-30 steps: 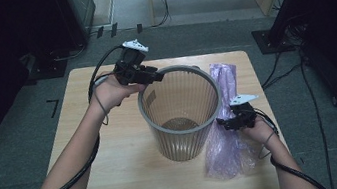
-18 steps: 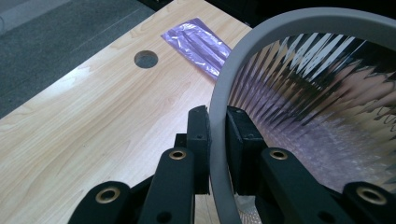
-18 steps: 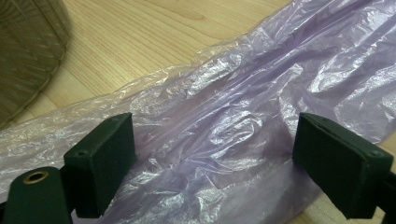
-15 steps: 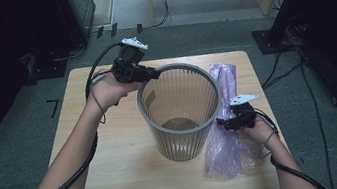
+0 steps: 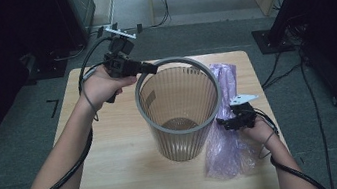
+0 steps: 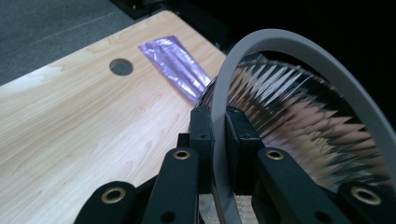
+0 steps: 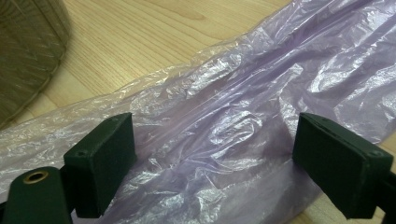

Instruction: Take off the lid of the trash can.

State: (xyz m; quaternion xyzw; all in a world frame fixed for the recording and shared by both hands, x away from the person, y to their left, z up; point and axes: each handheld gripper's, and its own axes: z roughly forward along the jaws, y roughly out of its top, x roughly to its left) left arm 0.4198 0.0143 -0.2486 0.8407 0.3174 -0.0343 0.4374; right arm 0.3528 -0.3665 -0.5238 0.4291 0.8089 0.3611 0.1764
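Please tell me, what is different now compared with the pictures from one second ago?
The left tongs have just been closing and now clamp the grey rim of the waste basket; the left hand rose slightly with it. The right tongs stayed open over the purple plastic bag, which lies unmoved on the table.

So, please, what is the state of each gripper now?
Left gripper: its jaws have just been closing and are now shut on the rim of the bin.
Right gripper: open, over the purple bag.
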